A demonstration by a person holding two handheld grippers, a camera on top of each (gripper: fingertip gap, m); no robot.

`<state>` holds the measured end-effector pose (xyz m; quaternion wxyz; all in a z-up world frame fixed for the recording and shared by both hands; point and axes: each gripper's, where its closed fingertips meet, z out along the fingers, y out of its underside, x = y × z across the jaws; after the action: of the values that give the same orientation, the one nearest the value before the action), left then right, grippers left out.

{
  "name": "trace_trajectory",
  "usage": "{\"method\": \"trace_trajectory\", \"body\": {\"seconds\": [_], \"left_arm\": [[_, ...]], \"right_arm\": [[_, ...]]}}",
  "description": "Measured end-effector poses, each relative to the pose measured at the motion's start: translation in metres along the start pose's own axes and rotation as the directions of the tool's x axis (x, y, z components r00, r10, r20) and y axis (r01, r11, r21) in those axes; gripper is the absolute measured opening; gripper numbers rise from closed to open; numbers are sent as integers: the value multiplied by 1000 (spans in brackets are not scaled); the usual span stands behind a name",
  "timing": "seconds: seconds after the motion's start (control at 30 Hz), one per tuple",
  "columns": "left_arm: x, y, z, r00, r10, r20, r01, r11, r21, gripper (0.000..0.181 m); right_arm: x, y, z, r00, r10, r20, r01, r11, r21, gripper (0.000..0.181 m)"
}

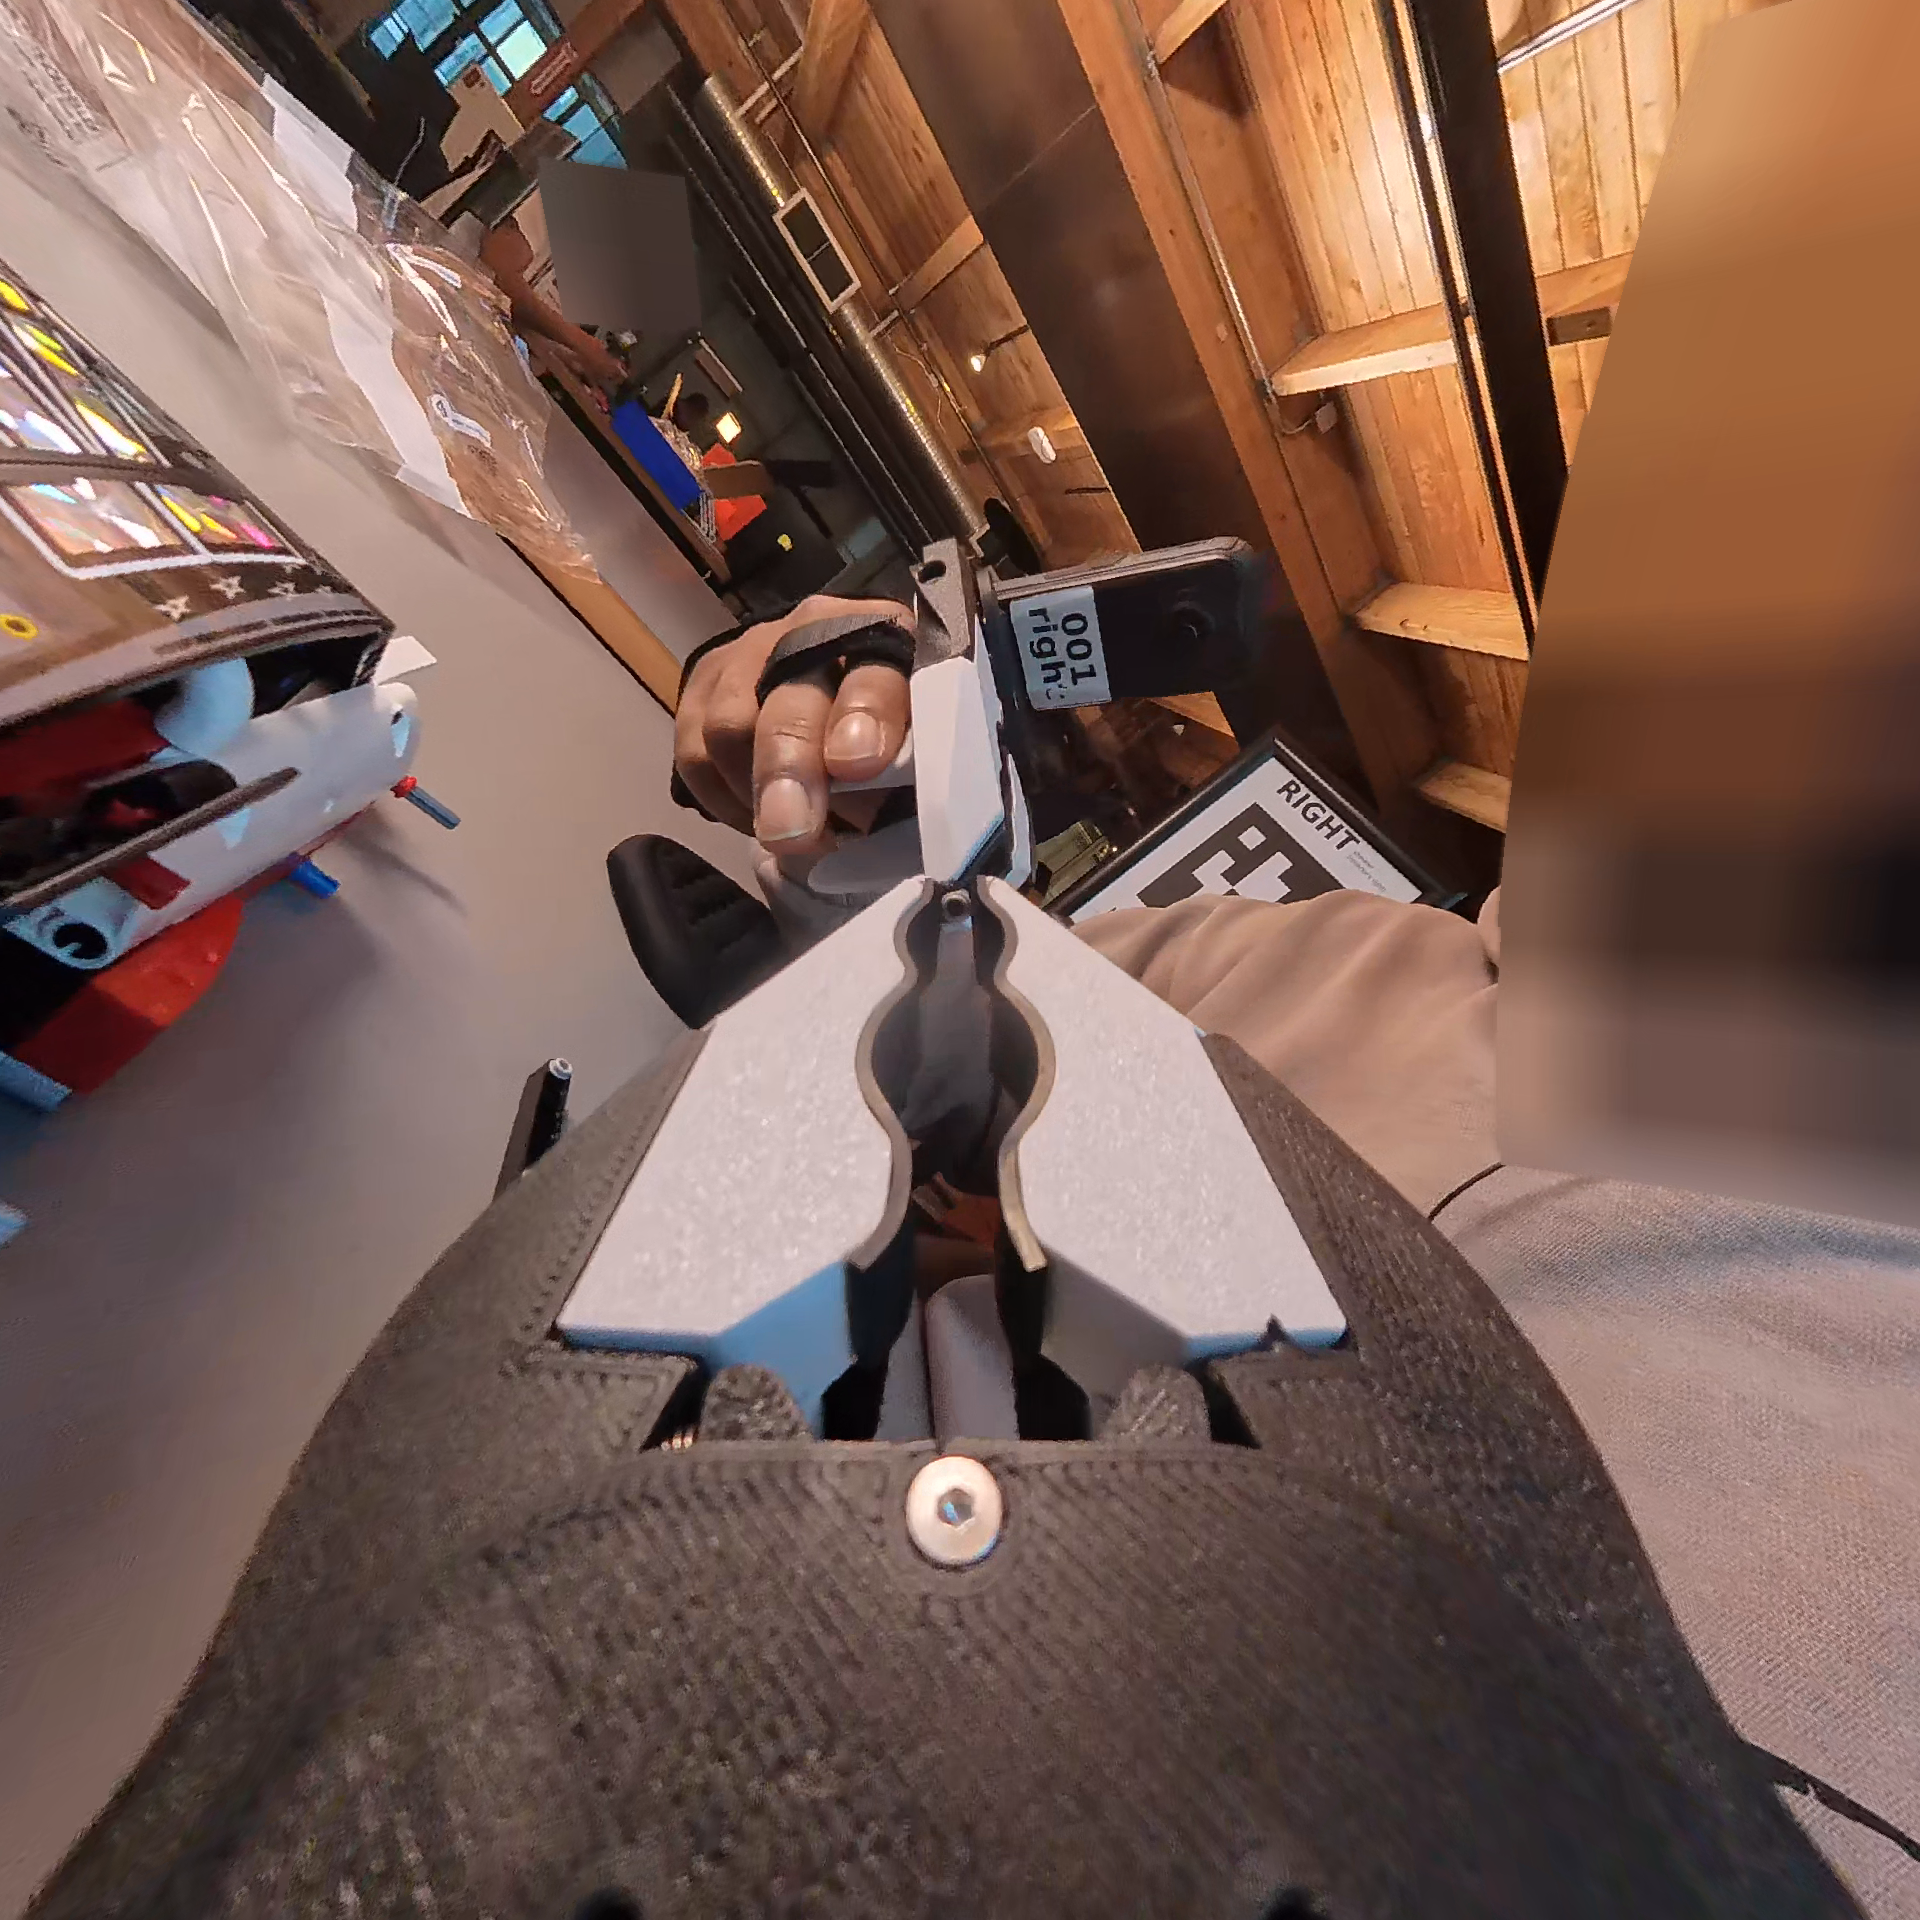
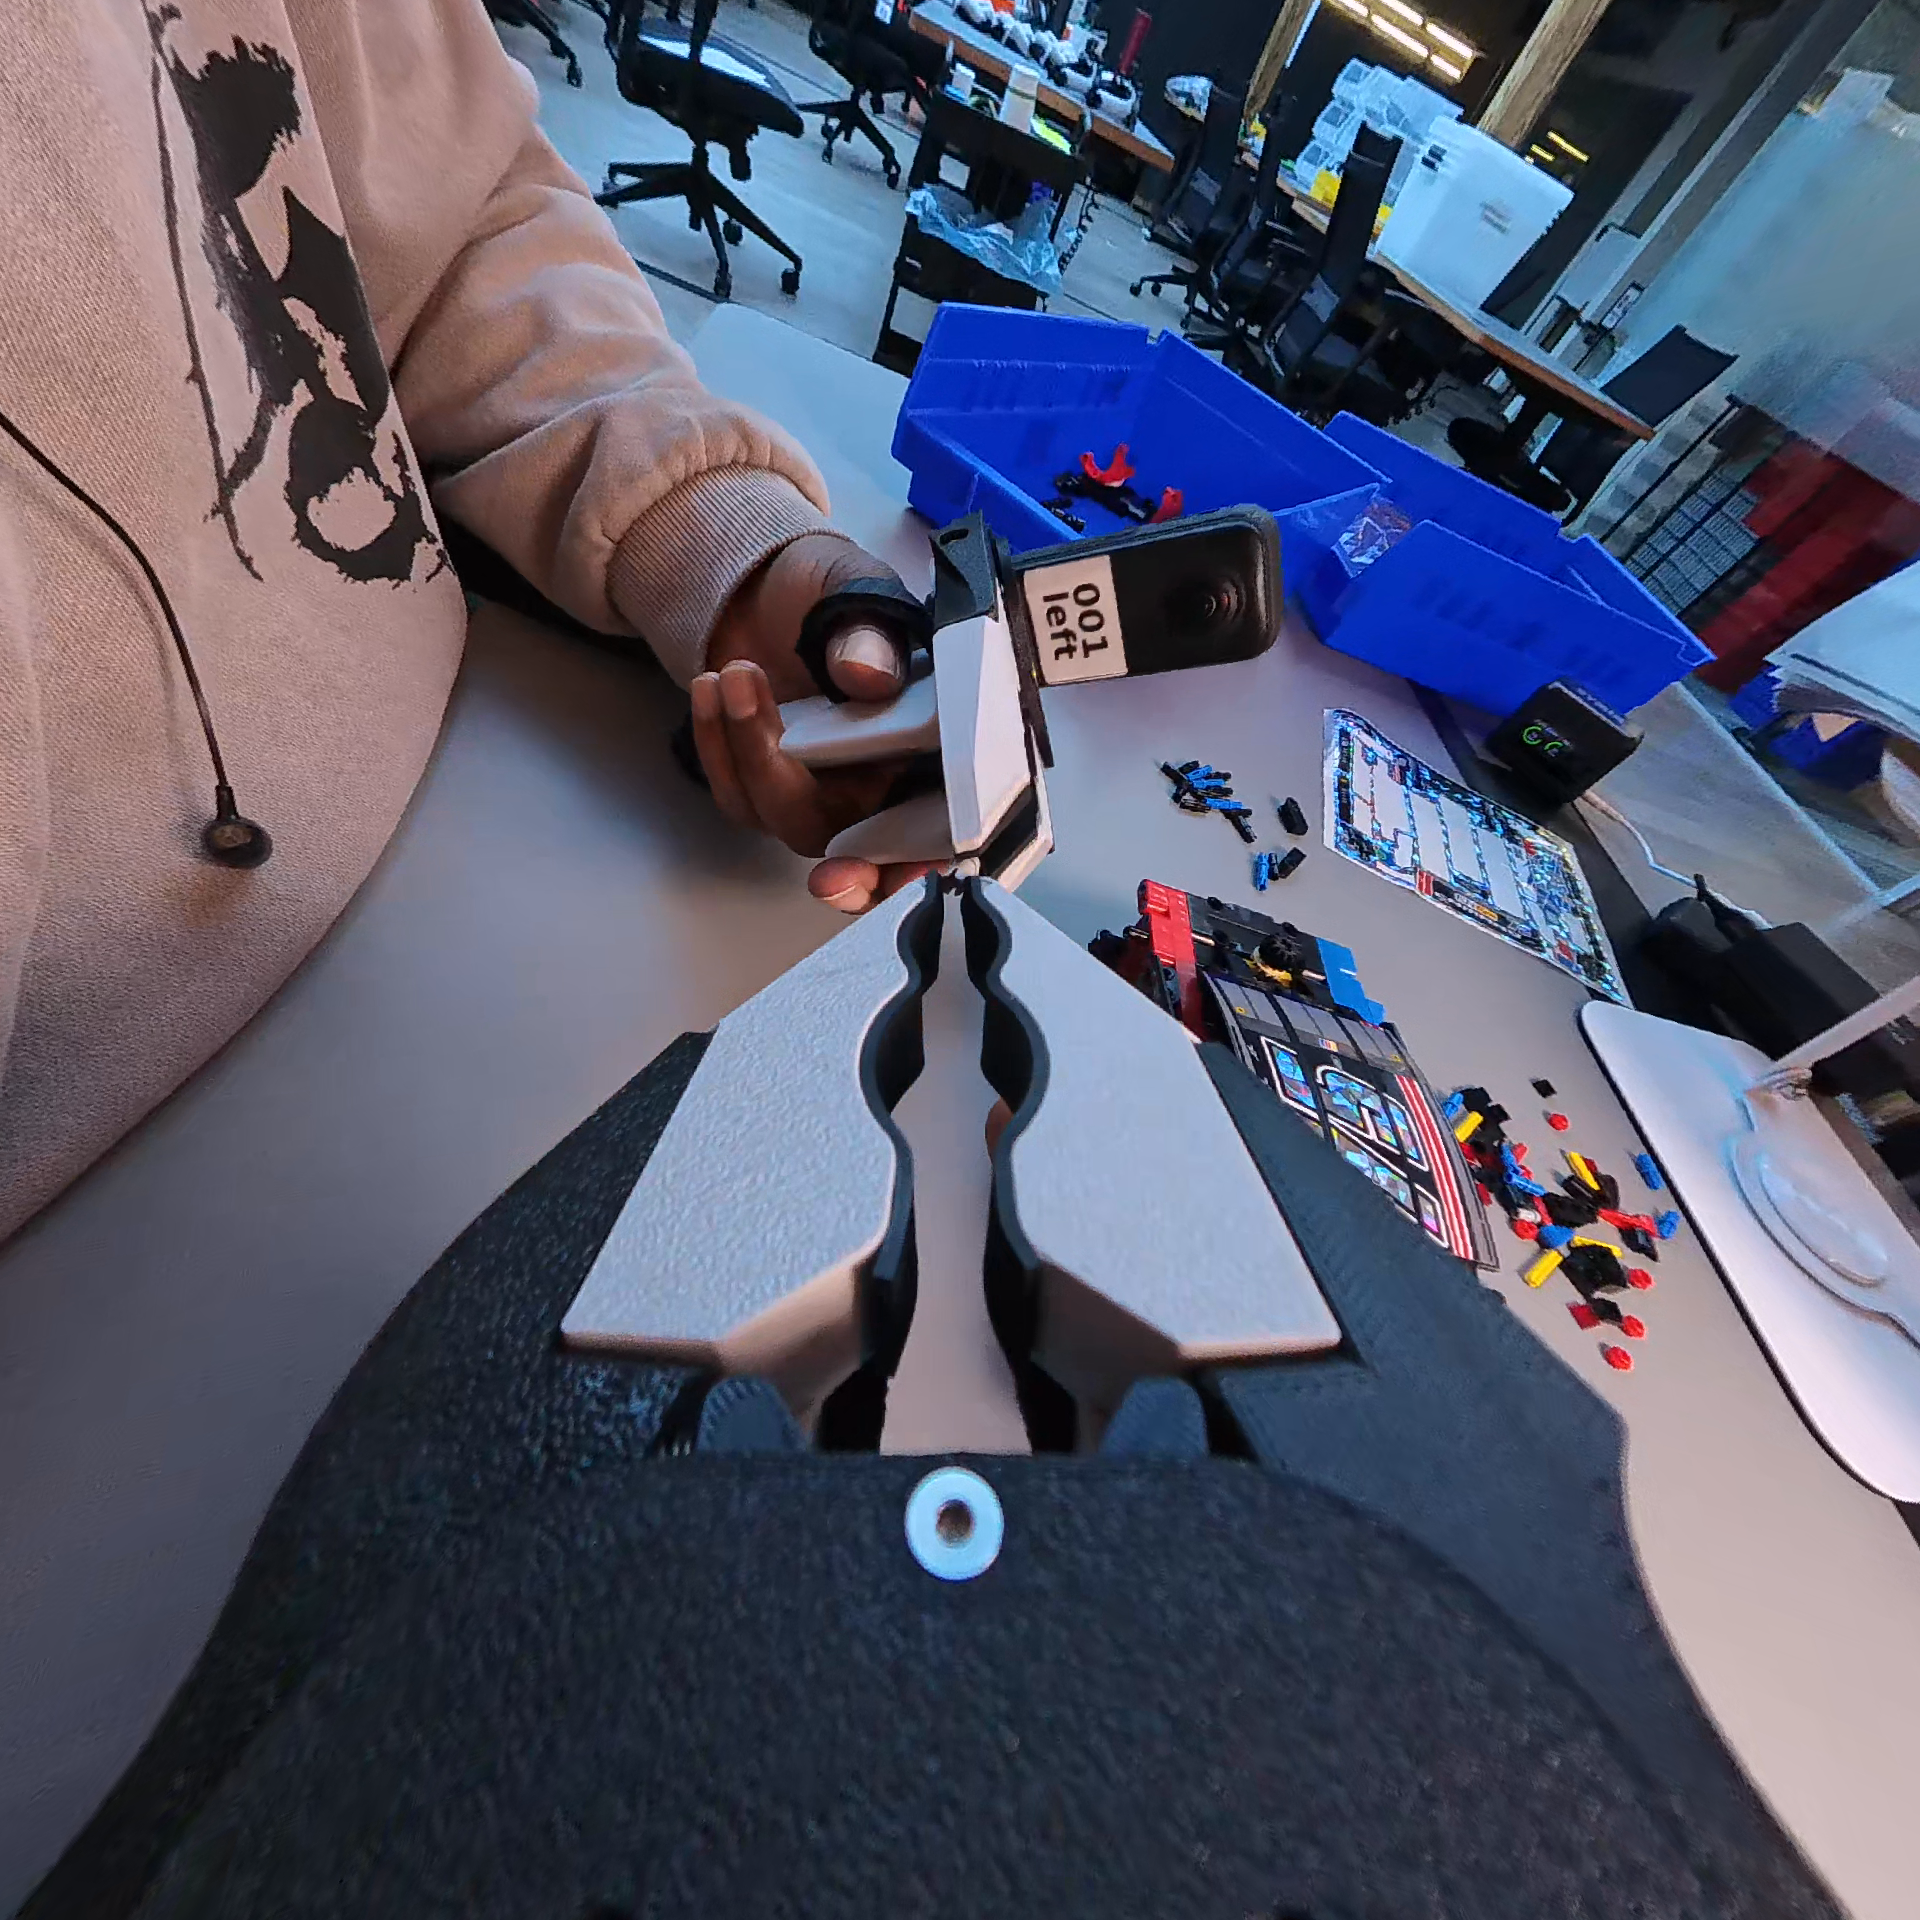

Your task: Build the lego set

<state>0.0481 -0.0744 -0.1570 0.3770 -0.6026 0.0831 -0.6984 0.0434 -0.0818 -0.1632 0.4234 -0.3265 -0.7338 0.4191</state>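
Observation:
My left gripper and right gripper face each other tip to tip above the grey table. The left gripper is shut on a small dark Lego piece at its fingertips. The right gripper's jaws are nearly closed, and its tips touch the same spot; I cannot see anything held between them. The right gripper also shows in the left wrist view, and the left gripper in the right wrist view. The partly built Lego model, red, black and blue with stickered panels, lies on the table to the right; it also shows in the left wrist view.
A pile of loose small bricks lies right of the model. Black and blue pins and a sticker sheet lie farther back. Two blue bins stand behind. A white base sits at the right edge. Plastic bags lie on the table. Left and right tips are no more than a few centimetres apart.

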Motion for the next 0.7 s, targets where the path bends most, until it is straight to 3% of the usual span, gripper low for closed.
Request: {"method": "trace_trajectory", "body": {"seconds": [0.43, 0.53, 0.63, 0.7], "left_arm": [[-2, 2, -3, 997, 66, 42, -64, 997, -38, 2], [-3, -1, -6, 985, 153, 85, -147, 987, -71, 2], [-10, -2, -20, 910, 373, 183, -326, 914, -241, 3], [-21, 5, -33, 778, 579, 243, -443, 780, -442, 3]], "right_arm": [[1, 2, 2, 1000, 9, -12, -9, 1000, 7, 1], [5, 6, 3, 999, 22, -36, -22, 1000, -5, 1], [-1, 31, 1, 995, 95, 20, -92, 988, -120, 14], [-13, 61, -2, 979, 184, 84, -155, 950, -270, 20]]}}
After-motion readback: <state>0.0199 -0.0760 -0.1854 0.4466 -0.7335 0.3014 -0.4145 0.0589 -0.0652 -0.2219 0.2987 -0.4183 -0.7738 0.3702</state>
